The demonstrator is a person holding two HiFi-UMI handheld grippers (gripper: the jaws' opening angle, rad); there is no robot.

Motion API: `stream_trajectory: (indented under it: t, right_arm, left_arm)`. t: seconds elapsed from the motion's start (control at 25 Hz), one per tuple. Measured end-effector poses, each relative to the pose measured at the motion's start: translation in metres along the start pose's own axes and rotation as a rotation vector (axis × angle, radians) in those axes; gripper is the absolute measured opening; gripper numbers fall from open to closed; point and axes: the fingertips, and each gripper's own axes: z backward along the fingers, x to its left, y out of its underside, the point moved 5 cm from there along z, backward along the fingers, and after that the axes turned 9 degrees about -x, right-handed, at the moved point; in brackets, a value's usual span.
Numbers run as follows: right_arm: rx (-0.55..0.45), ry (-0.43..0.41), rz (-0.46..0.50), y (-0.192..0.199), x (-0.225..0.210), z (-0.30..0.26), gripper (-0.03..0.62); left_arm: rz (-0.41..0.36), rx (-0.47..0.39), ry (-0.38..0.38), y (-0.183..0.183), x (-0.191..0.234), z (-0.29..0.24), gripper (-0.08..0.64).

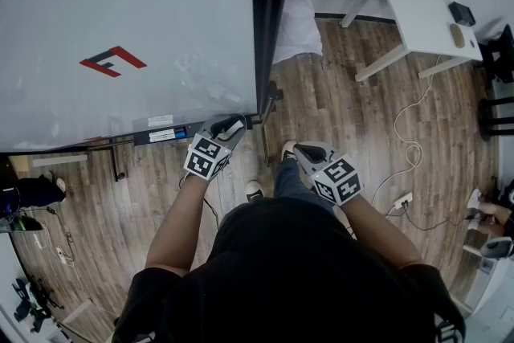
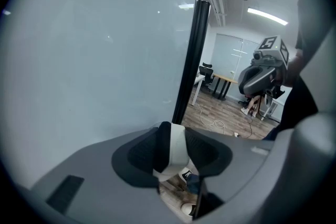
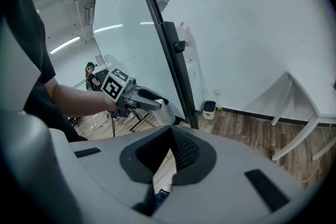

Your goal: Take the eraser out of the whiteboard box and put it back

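The whiteboard (image 1: 120,28) fills the upper left of the head view, and its box (image 1: 165,135) runs as a narrow tray along the bottom edge. My left gripper (image 1: 234,124) is at the board's lower right corner, by the tray's right end. In the left gripper view the gripper (image 2: 170,148) is shut on the eraser (image 2: 177,147), a white block with a black side standing upright between the pads. The right gripper view shows the eraser (image 3: 164,111) as a white block at that gripper's tip. My right gripper (image 1: 299,150) hangs to the right over the floor, its jaws (image 3: 170,134) shut on nothing.
The board's black frame post (image 1: 269,28) stands just right of my left gripper. A white table (image 1: 418,12) is at the upper right. A white cable (image 1: 411,144) and a power strip (image 1: 401,199) lie on the wooden floor. My shoes (image 1: 254,190) are below the grippers.
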Motion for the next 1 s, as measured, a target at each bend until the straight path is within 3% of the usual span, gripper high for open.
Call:
stream_trajectory:
  t: [1.0]
  right_arm:
    - [-0.039, -0.008, 0.024, -0.006, 0.015, 0.012, -0.006]
  left_arm:
    - [-0.023, -0.067, -0.021, -0.037, -0.007, 0.024, 0.158]
